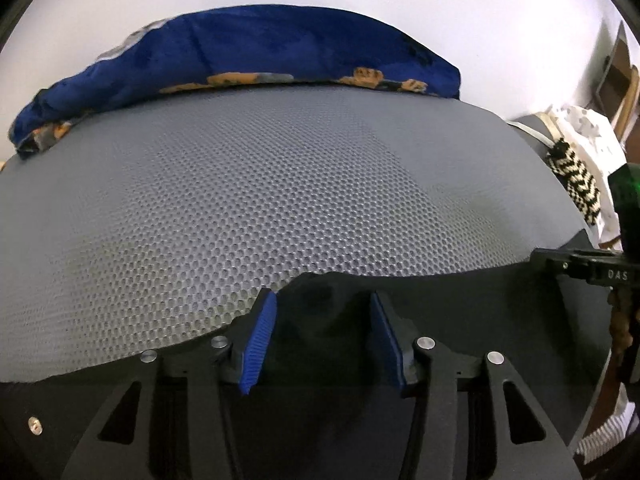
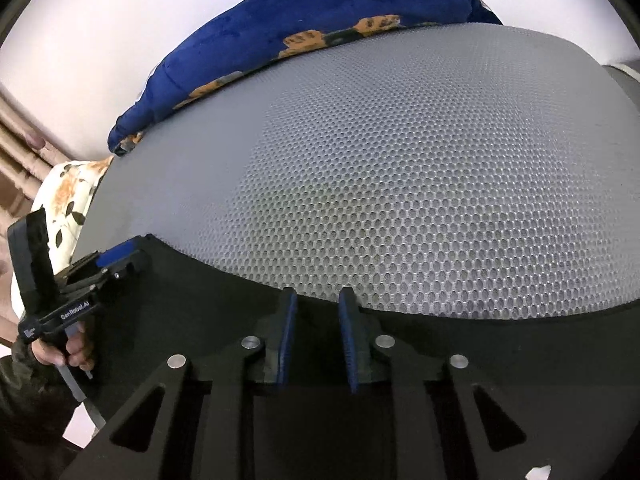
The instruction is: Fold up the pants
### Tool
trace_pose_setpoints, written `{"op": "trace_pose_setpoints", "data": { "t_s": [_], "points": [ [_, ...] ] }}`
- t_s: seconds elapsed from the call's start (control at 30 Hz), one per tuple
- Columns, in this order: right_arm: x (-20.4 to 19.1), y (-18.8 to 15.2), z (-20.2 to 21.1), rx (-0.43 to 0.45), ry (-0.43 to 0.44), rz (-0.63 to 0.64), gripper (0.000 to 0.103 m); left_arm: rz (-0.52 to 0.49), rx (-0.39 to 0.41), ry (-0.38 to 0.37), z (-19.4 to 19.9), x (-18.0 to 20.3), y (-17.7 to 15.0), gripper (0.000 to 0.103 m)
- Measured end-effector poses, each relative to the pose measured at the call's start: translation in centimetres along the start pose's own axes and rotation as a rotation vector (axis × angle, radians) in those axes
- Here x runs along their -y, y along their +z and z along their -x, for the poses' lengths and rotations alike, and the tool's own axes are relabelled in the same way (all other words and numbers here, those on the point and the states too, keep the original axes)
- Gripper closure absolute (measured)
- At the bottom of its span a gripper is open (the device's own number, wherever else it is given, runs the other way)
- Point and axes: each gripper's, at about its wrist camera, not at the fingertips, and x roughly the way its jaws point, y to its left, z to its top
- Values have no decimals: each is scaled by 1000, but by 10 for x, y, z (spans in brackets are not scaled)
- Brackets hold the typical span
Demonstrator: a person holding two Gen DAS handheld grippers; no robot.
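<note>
A grey mesh mat (image 1: 280, 184) with a honeycomb weave covers most of the work surface and fills both wrist views. Along its far edge lies a bunched blue blanket (image 1: 256, 52) printed with orange patches and dark paw marks, set against a pale wall. The pants (image 1: 460, 312), black and nearly featureless, lie across the near edge of the mat; their upper border runs from side to side just ahead of both sets of fingers, and in the right wrist view the same dark cloth (image 2: 208, 280) spans the lower part of the picture. The left gripper (image 1: 323, 300) stands at the cloth's border with its blue pads spread part way; a raised hump of the black fabric sits between them, but whether the pads press on it cannot be told. The right gripper (image 2: 318, 300) has its pads drawn close together with a narrow gap, their tips at the pants' edge, and whether cloth is caught in that gap is not clear either. In the right wrist view a person's hand (image 2: 68, 350) holds the left tool's handle. A black-and-white zigzag cloth (image 1: 576, 182) lies off the mat's right side.
</note>
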Motion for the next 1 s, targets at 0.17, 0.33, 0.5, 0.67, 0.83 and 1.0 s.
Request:
{"op": "trace_pose_setpoints", "data": {
  "t_s": [0.17,0.33,0.5,0.67,0.83,1.0],
  "points": [
    [-2,1,20,41,32,-10,68,-29,77,-4,38,14,-5,53],
    [29,-10,56,68,96,-77,64,-60,85,-23,62,35,-20,49],
    [106,-46,103,74,91,-220,63,-77,44,-59,70,57,-47,49],
    [187,-89,147,86,8,-369,63,-58,-1,-76,62,72,-61,49],
    [245,-123,176,61,25,-486,63,-17,-5,-87,56,82,-62,49],
    [273,-147,179,36,30,-537,63,-7,-27,-86,46,92,-63,49]
  ]
}}
